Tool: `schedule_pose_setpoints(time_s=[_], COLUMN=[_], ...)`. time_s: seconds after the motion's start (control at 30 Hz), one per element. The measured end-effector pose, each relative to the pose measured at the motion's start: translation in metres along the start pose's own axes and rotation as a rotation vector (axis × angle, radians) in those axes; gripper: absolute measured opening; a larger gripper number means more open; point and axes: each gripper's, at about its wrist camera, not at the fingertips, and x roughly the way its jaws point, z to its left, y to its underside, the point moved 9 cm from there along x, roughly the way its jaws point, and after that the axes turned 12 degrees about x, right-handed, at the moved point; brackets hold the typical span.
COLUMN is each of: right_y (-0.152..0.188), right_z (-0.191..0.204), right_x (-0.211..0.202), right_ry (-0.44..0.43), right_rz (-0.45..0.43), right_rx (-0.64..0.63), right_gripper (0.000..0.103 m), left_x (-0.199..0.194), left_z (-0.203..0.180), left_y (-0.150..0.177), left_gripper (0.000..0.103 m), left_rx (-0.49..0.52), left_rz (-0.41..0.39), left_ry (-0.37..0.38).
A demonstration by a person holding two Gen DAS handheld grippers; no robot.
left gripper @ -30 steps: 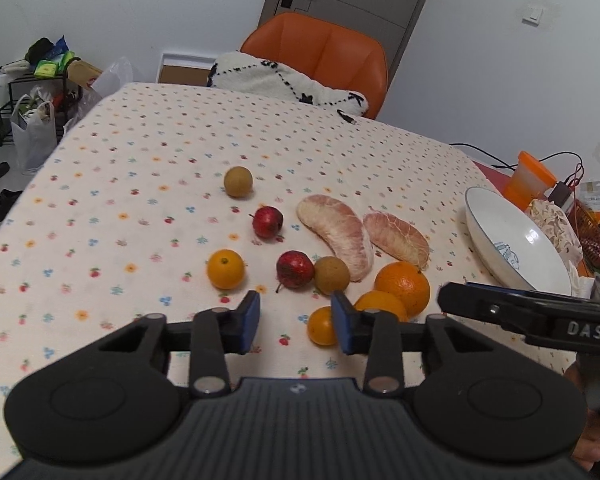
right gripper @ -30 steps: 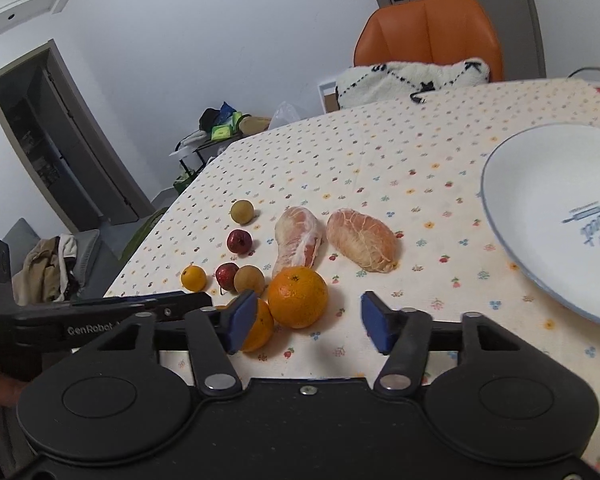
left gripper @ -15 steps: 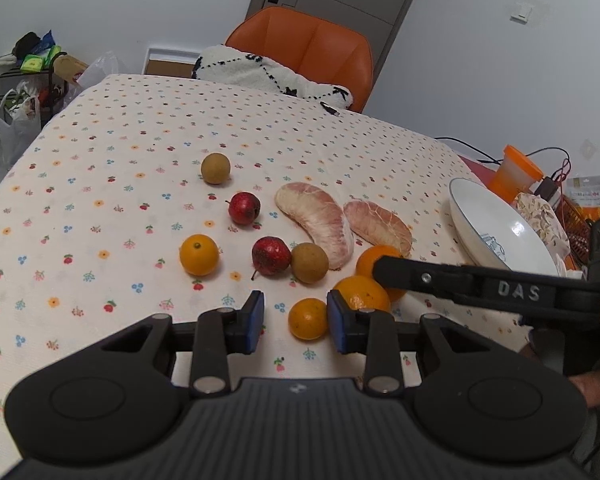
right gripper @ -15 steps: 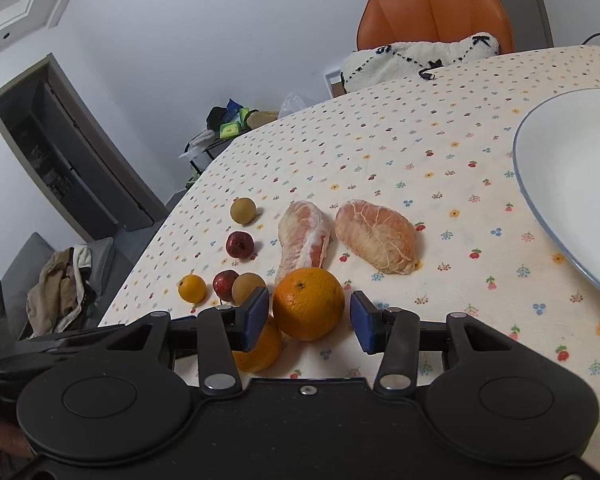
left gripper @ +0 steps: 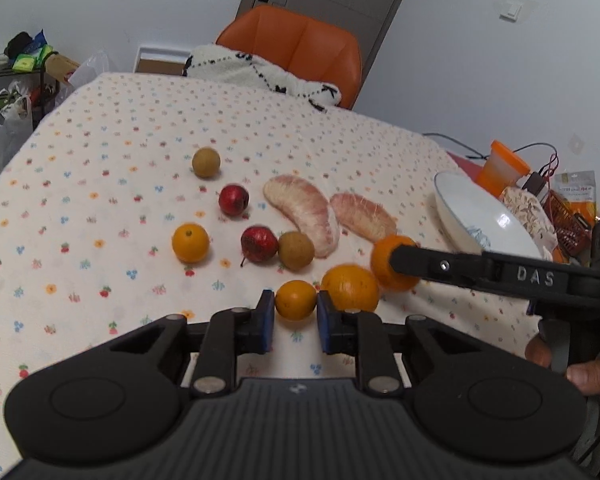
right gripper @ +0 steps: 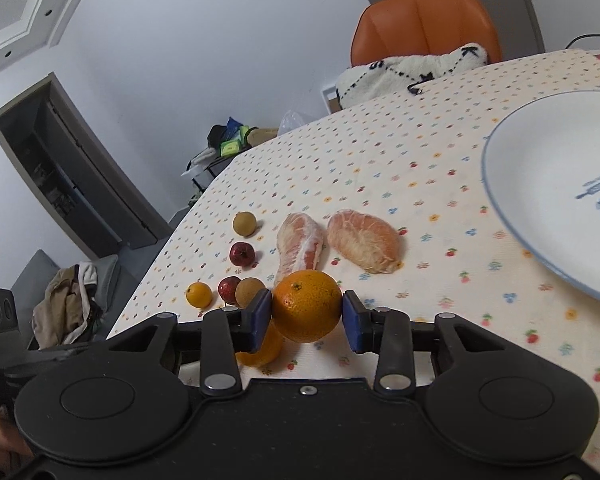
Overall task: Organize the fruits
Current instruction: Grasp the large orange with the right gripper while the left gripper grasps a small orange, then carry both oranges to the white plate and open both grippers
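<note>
A middle orange [left gripper: 350,287] lies just beside the small orange [left gripper: 296,300] at its 3 o'clock, and a brown fruit [left gripper: 296,250] sits at its 12. The left hand-held gripper [left gripper: 291,316] brackets that small orange, pads close at each side; contact seems likely but the view is unclear. The right hand-held gripper [right gripper: 306,314] is clenched on the big orange [right gripper: 306,306], bright and dimpled, low over the table [right gripper: 420,160]. Two peeled pomelo segments [right gripper: 364,240] lie at 12, a white plate [right gripper: 512,216] at 2. The cloth is cream with tiny flowers; an orange chair [right gripper: 424,16] stands beyond.
</note>
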Motion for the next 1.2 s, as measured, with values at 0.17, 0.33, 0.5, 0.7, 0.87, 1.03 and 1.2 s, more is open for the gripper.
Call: schedule_pose_setpoints(time_s=[0.17, 0.33, 0.5, 0.7, 0.87, 1.03, 1.2], right_y=[-0.004, -0.012, -0.020, -0.026, -0.031, -0.035, -0.040], right_z=[-0.003, -0.008, -0.016, -0.030, -0.045, -0.060, -0.078], right_x=[-0.013, -0.033, -0.057, -0.076, -0.093, -0.108, -0.119], right_ry=[0.012, 0.019, 0.035, 0.061, 0.082, 0.094, 0.118], right_rz=[-0.037, -0.093, -0.137, -0.188, -0.227, -0.258, -0.284], right_rx=[0.007, 0.016, 0.005, 0.013, 0.023, 0.039, 0.061], right_gripper=[0.036, 0.036, 0.036, 0.036, 0.036, 0.036, 0.036], left_x=[-0.008, -0.008, -0.002, 0.002, 0.007, 0.014, 0.022], left_z=[-0.010, -0.027, -0.046, -0.068, -0.088, -0.109, -0.128], left_y=[-0.012, -0.022, -0.034, -0.047, -0.059, -0.070, -0.077], left_gripper=[0.020, 0.020, 0.020, 0.020, 0.020, 0.020, 0.020], left_rx=[0.025, 0.075, 0.099, 0.135, 0.170, 0.205, 0.242], left_rz=[-0.029, -0.050, -0.064, -0.087, -0.101, -0.111, -0.113], left_ry=[0.006, 0.019, 0.034, 0.053, 0.063, 0.084, 0.104])
